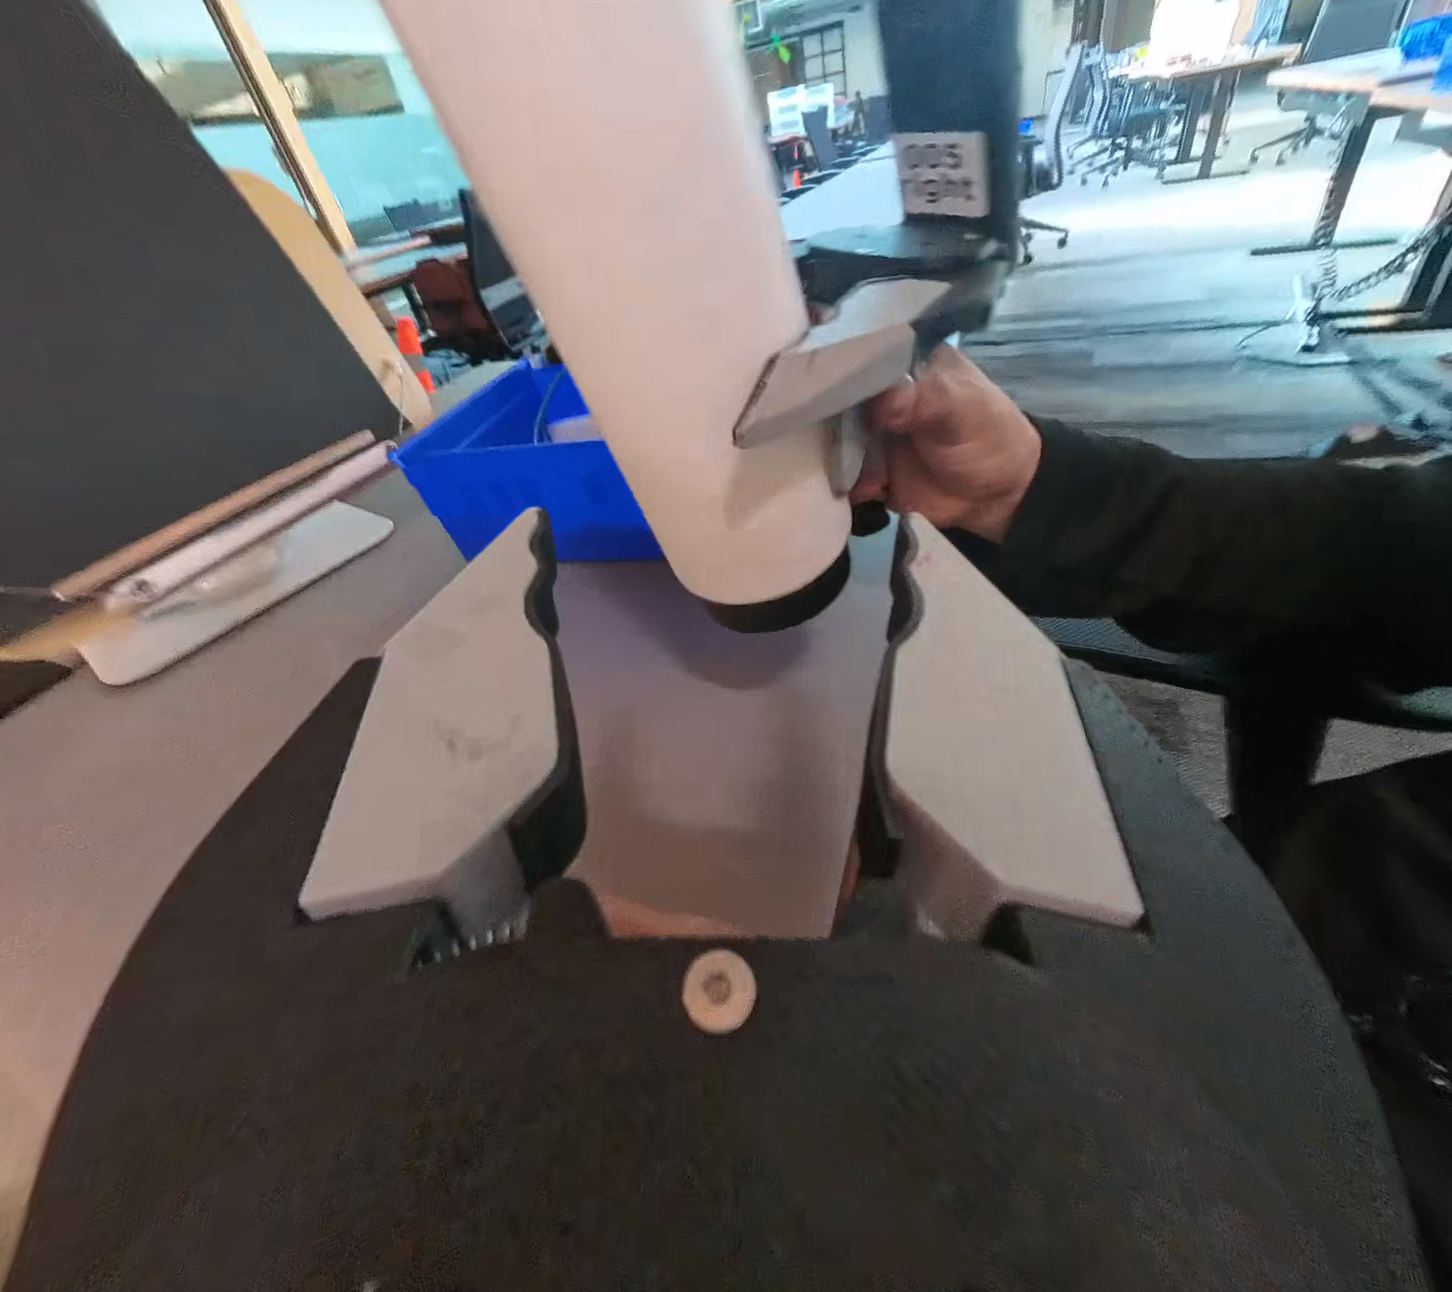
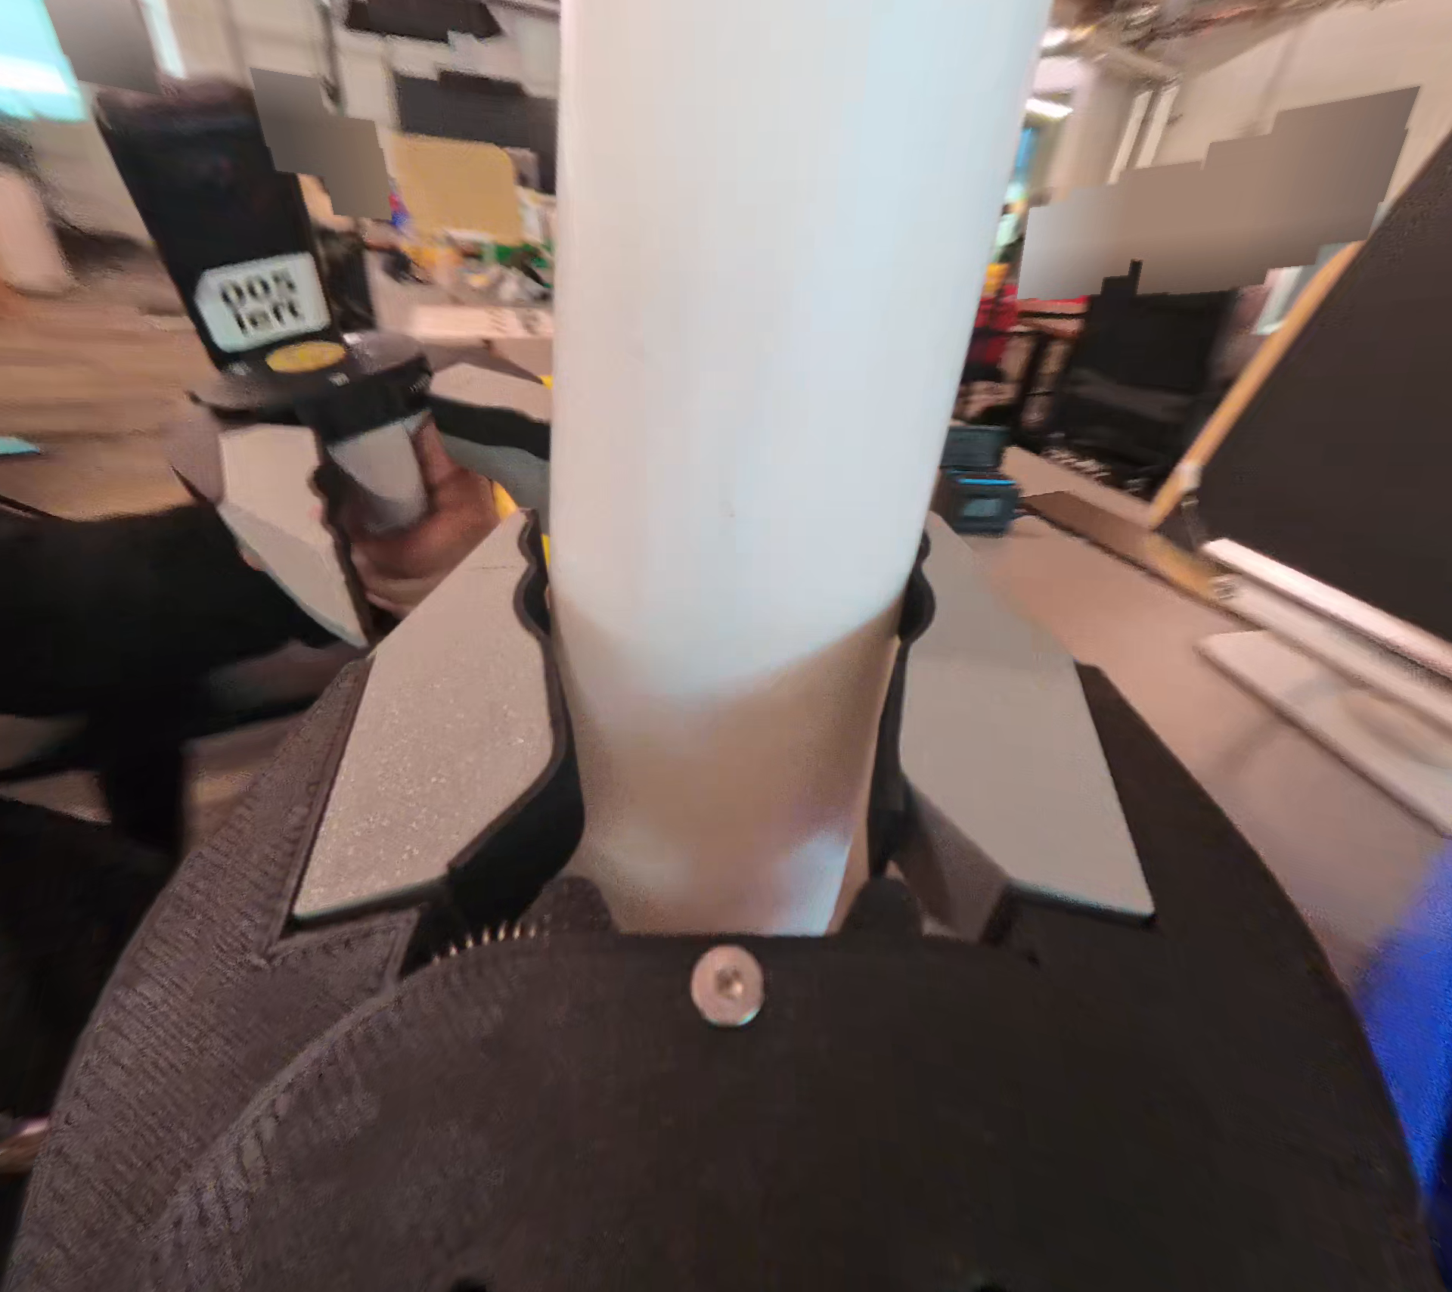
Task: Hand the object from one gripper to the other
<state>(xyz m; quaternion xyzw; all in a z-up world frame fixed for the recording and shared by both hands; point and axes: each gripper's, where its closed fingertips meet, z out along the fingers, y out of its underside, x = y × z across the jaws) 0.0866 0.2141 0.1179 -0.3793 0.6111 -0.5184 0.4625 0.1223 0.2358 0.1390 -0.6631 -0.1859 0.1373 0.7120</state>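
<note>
A tall white bottle point(image 1: 597, 193) with a black cap point(image 1: 778, 598) hangs tilted, cap end down, just above the grey table point(image 1: 196, 720). My right gripper point(image 1: 793, 366) is shut on its lower body from the right. In the right wrist view the bottle point(image 2: 786, 232) fills the gap between the fingers of the right gripper point(image 2: 731, 539). My left gripper point(image 1: 721, 531) is open and empty, and the cap sits just beyond its fingertips. The left gripper also shows at the left of the right wrist view point(image 2: 393, 508), held in a hand.
A blue bin point(image 1: 503, 476) stands on the table behind the bottle. A black board point(image 1: 118, 272) on a metal foot point(image 1: 236, 563) stands at the left. A person's hand and dark sleeve point(image 1: 1139, 531) reach in from the right. Office desks and chairs stand far behind.
</note>
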